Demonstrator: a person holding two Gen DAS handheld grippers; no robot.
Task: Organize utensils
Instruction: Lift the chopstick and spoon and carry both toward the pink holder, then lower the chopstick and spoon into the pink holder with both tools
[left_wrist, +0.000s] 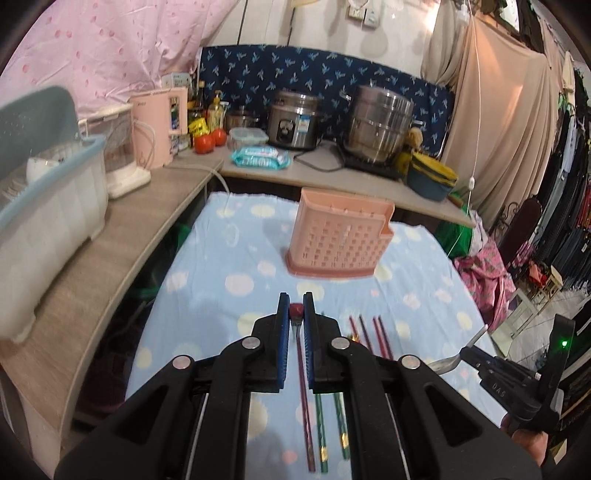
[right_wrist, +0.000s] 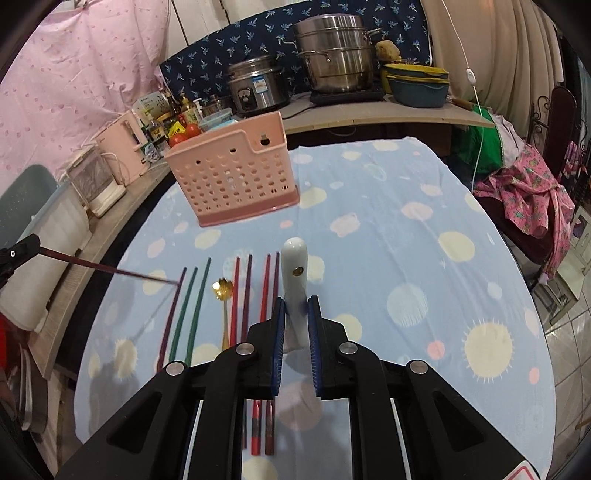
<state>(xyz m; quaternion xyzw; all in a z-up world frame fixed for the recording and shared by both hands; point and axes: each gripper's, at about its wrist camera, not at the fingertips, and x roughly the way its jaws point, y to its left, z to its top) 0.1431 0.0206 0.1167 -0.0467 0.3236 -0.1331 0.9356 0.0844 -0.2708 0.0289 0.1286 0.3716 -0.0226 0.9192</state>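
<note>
Left tongs (left_wrist: 294, 314) pinch a dark chopstick (right_wrist: 110, 269); right tongs (right_wrist: 296, 310) pinch a white-handled spoon (right_wrist: 293, 280). Both hang above the tabletop's (right_wrist: 406, 229) near edge. Approach the basket (right_wrist: 232, 173) at the far edge from above, tips down, one at a time.

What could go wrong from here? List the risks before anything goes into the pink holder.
1. The left gripper pinches a thin dark-purple chopstick by one end, so it could pivot or slip.
2. The right gripper clamps a white-handled metal spoon; the smooth handle might slide.
3. The light, empty pink perforated plastic holder could tip if bumped.
</note>
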